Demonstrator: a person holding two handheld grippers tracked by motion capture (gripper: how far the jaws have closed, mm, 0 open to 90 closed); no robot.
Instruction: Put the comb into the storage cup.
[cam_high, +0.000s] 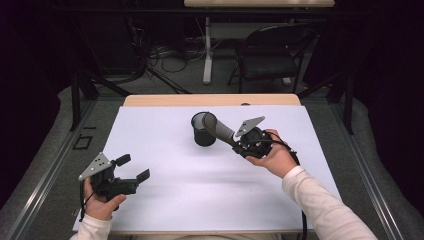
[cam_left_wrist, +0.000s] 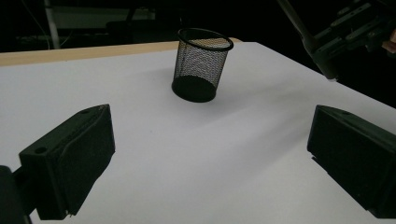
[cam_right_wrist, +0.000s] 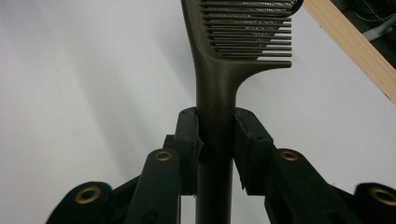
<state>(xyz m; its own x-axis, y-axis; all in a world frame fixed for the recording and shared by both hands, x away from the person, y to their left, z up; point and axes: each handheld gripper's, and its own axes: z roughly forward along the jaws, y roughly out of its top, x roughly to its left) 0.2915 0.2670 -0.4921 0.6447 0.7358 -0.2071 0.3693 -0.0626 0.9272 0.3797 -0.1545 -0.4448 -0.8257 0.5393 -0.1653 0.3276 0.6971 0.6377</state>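
A dark comb (cam_right_wrist: 219, 70) with a long handle is clamped between the jaws of my right gripper (cam_right_wrist: 215, 135), teeth end pointing away. In the high view my right gripper (cam_high: 236, 143) holds the comb (cam_high: 217, 127) slanted over the rim of a black mesh cup (cam_high: 203, 135) standing upright near the table's middle. The cup (cam_left_wrist: 201, 65) also stands upright ahead of my left gripper (cam_left_wrist: 210, 163), whose jaws are spread wide with nothing between them. My left gripper (cam_high: 134, 168) hovers at the table's front left, well apart from the cup.
A white sheet (cam_high: 165, 190) covers the wooden table (cam_high: 150, 100). Beyond the far edge stand a black folding chair (cam_high: 270, 55) and a desk leg (cam_high: 207, 50) with cables on the floor. Dark rails run along both sides.
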